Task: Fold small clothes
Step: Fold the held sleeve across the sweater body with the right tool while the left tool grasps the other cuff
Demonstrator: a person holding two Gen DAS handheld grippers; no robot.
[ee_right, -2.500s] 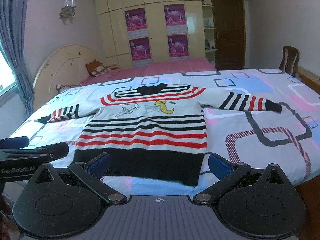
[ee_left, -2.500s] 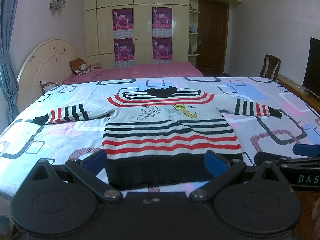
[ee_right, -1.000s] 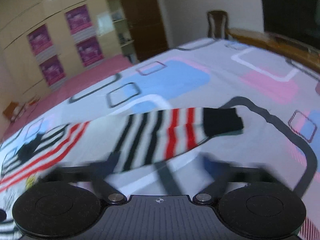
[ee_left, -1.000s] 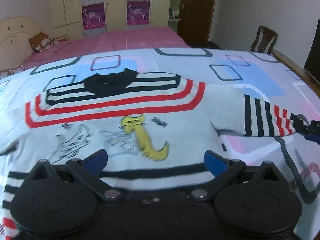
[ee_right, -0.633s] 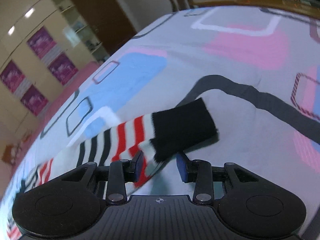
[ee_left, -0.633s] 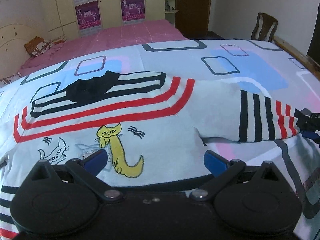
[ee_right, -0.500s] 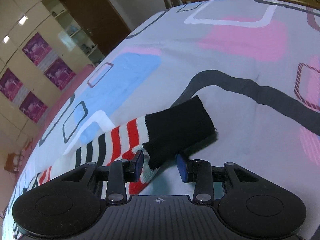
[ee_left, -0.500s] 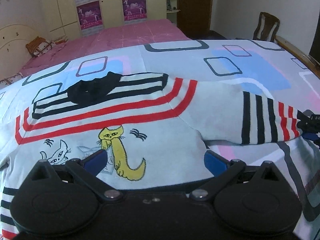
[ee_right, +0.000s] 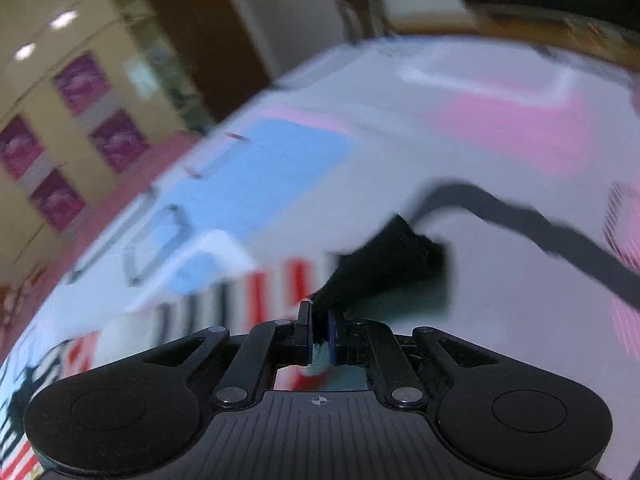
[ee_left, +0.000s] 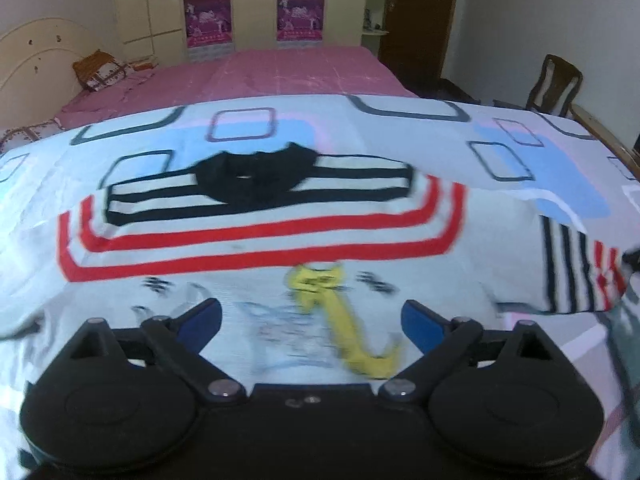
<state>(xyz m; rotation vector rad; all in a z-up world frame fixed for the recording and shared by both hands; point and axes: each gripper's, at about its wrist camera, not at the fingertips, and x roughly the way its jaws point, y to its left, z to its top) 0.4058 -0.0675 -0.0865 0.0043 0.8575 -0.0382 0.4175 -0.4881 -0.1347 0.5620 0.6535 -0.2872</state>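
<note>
The left hand-held gripper (ee_left: 311, 322) hovers with its blue-tipped fingers spread wide over the chest of the striped sweater (ee_left: 260, 236), holding nothing. The sweater lies spread flat on the bed (ee_left: 420, 120), collar toward the far edge. The right hand-held gripper (ee_right: 319, 332) is clamped tight on the sleeve's black cuff (ee_right: 384, 264), near the bed's right edge.

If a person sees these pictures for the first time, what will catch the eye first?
First the striped sweater, spread flat on the patterned bed sheet, with a yellow cat on its chest. Then the right gripper, shut on the sweater's black cuff, while the left gripper is open above the chest.
</note>
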